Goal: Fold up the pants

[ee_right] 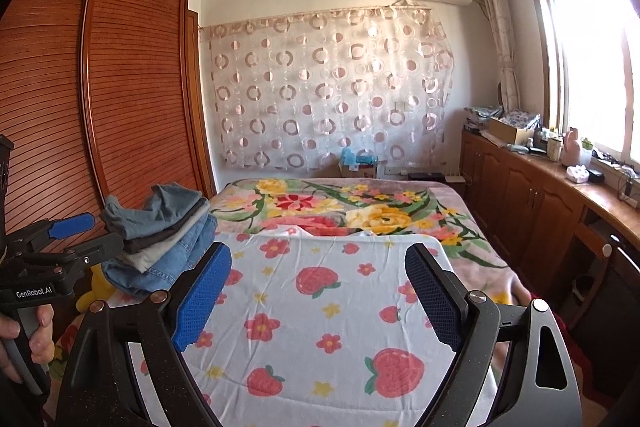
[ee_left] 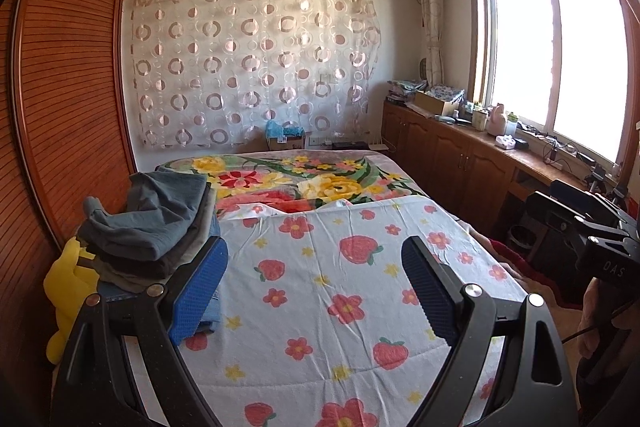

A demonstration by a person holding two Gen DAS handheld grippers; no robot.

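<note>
While both tools hang above the bed with nothing in them, the work seems to be between two garments, or just at its start. The left gripper (ee_left: 314,291) has its jaws wide apart, and the right gripper (ee_right: 318,297) also holds its jaws wide and empty. The pile of folded pants in grey and blue denim (ee_left: 160,227) lies at the left edge of the bed, near the left gripper's blue finger pad, on top of a yellow plush toy (ee_left: 70,291). No loose pants are spread on the white bedsheet with strawberries and flowers (ee_left: 340,287), so I judge that the next move calls for taking one garment from the pile and laying it flat there. Behind the sheet lies a blanket with large yellow and red flowers (ee_left: 304,179). A brown slatted wooden wardrobe (ee_left: 68,87) stands on the left, a bright window (ee_left: 552,59) on the right.
</note>
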